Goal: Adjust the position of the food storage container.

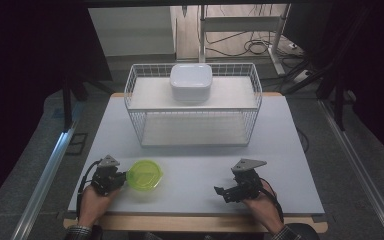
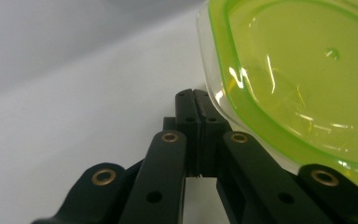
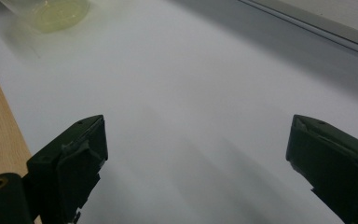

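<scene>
green lid [image 1: 145,174] on bench [image 1: 195,165]; left tool [image 2: 196,105] closed, empty, touching its rim; right tool [image 3: 196,158] spread apart.

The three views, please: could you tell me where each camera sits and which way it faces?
High view: above the person's side, looking forward and down on the table, wire basket and white box; hands and both grippers show at the bottom.
Left gripper view: rides the left gripper, looking along its shut jaws beside the green lid.
Right gripper view: rides the right gripper, looking between open jaws across the table.
Shared: the green lid shows in all three.
</scene>
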